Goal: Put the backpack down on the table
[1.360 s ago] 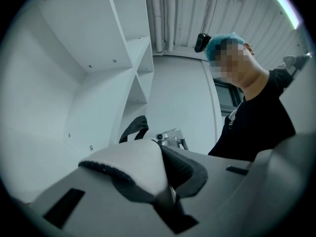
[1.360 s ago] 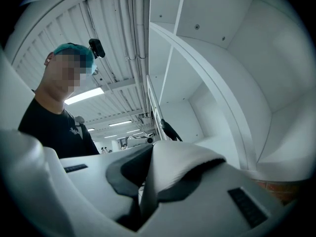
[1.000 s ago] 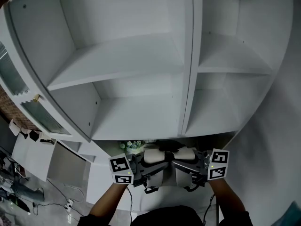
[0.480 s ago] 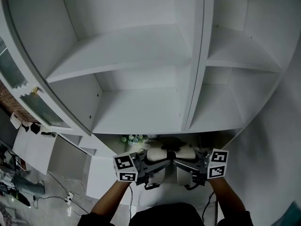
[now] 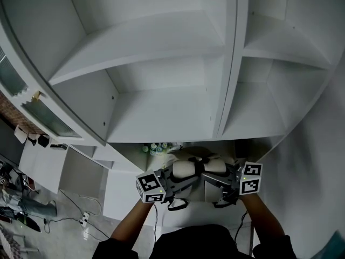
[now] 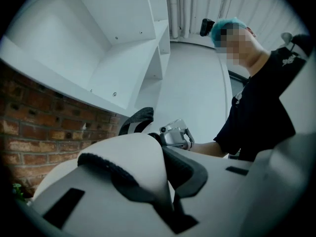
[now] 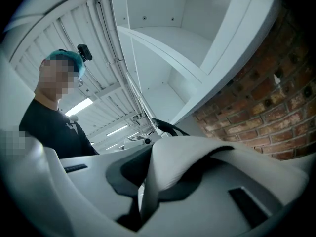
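Observation:
A white and grey backpack (image 5: 197,169) with black trim hangs between my two grippers at the bottom of the head view, just in front of the lowest shelf. My left gripper (image 5: 173,183) is shut on its left padded shoulder strap (image 6: 131,157), which fills the gap between the jaws in the left gripper view. My right gripper (image 5: 220,183) is shut on the right strap (image 7: 185,154) in the same way. The black top handle (image 6: 137,118) arches up between the straps. A white surface (image 5: 180,220) lies below the bag; whether the bag touches it is hidden.
A tall white shelf unit (image 5: 161,117) with bare compartments fills the head view above the bag. Small green bottles or plants (image 5: 156,147) sit under the lowest shelf. A brick wall (image 7: 266,107) is behind. The person's dark sleeve (image 6: 256,112) is close by.
Both grippers have sunk together with the backpack held between them, and the shelves have slid upward in the head view. The grips on the straps look unchanged.

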Motion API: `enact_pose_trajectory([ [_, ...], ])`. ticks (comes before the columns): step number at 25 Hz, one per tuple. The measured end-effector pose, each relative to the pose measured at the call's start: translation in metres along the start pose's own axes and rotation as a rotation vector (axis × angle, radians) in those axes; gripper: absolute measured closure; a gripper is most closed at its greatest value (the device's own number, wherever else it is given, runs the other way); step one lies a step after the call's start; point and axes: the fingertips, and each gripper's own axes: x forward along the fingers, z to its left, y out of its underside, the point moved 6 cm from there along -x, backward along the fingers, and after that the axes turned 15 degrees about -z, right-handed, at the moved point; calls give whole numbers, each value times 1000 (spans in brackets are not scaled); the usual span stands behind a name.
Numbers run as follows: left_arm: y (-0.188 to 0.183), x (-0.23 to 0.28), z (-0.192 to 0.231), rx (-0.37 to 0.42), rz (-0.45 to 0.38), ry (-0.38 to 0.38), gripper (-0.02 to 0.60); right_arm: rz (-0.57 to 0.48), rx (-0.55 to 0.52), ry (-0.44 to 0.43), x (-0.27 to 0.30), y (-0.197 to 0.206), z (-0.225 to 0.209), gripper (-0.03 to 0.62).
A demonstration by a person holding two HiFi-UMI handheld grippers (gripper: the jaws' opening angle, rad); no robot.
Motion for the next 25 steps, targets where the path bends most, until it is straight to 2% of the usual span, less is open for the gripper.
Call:
enact_pose_trajectory([
  [5, 11, -6, 5, -55, -17, 6, 526, 45, -33, 13, -5, 17, -8, 543],
  [11, 31, -14, 15, -208, -65, -8, 526, 44, -3, 50, -7, 29, -20, 543],
  [19, 58, -16, 32, -278, -77, -63, 526, 76, 20, 93, -11, 47, -42, 543],
  [25, 64, -16, 37, -280, -83, -81, 525, 88, -22, 113, -12, 50, -48, 542],
])
